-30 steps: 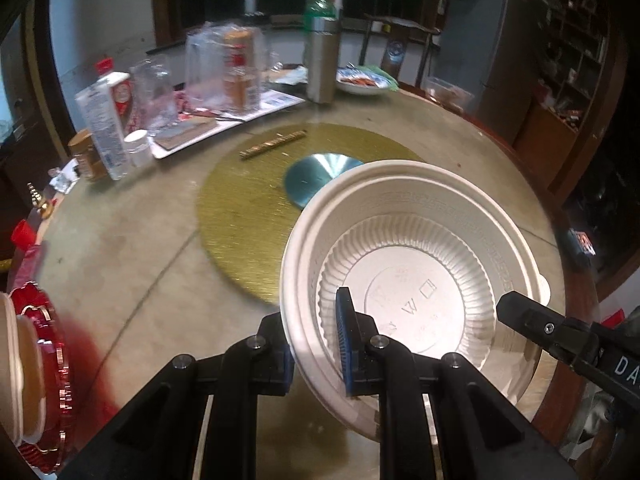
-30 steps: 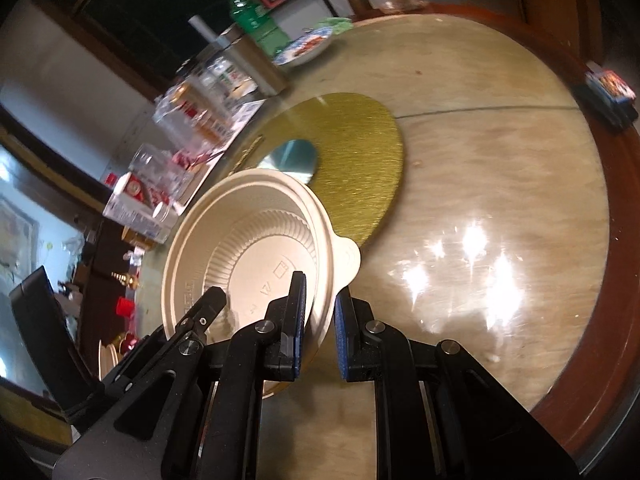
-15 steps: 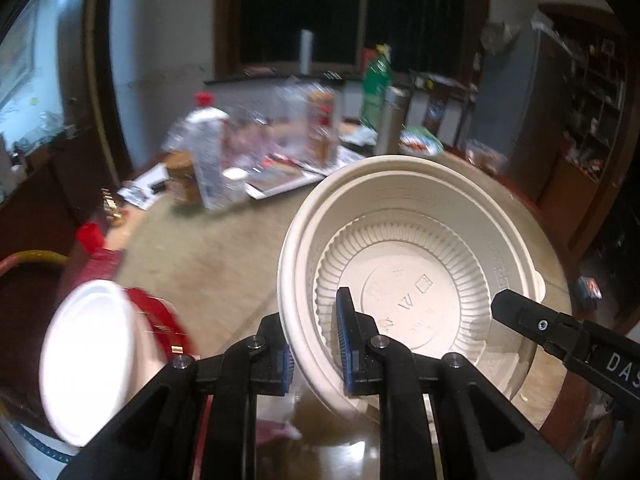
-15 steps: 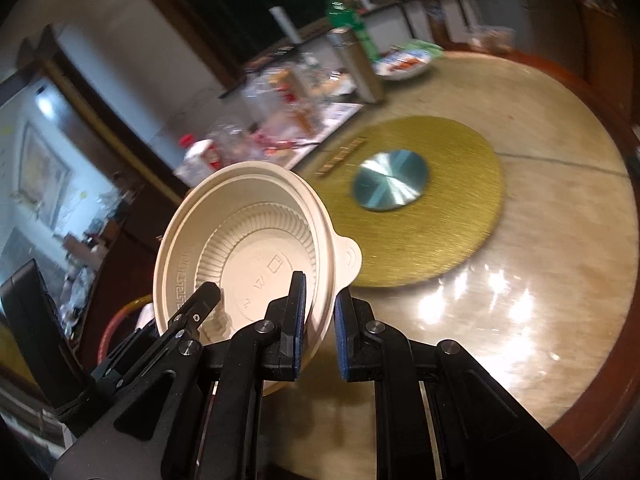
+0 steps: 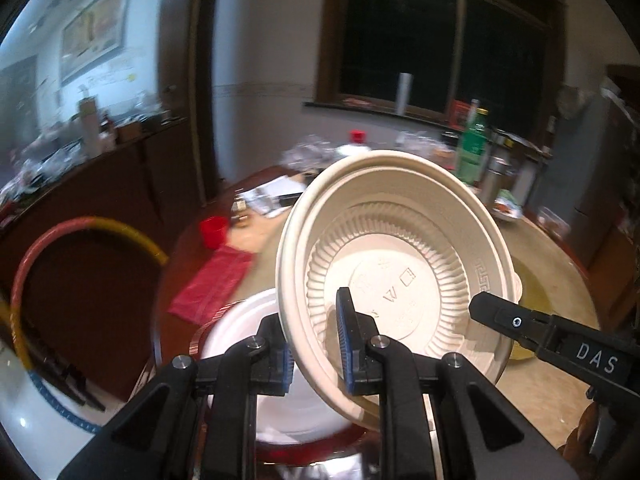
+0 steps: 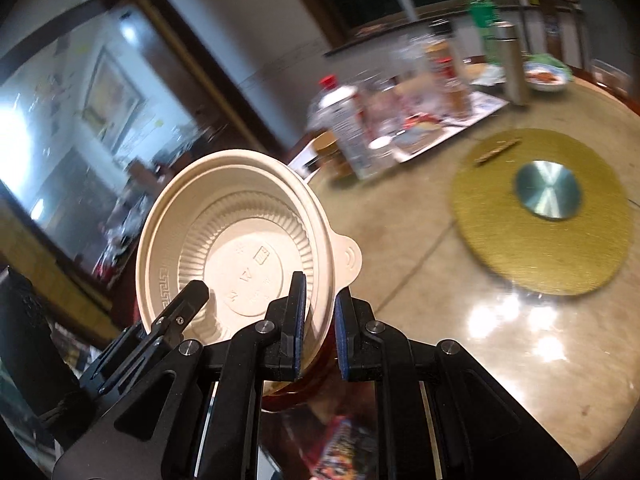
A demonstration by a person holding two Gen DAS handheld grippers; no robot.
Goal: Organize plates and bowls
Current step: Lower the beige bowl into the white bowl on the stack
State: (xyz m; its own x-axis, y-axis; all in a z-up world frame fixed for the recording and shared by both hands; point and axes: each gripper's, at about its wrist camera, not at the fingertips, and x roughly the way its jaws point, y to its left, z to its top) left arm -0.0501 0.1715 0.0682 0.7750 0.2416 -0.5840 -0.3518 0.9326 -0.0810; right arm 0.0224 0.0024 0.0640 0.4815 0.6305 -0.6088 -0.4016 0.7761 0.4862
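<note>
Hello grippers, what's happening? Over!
Left gripper and right gripper both shut on beige bowl. White bowl on red plate below. Nothing blocking.

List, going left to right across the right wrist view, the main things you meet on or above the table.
Beige bowl held in the right gripper → red-capped bottle → gold turntable mat with its silver disc; the green bottle and steel flask stand at the far edge.
</note>
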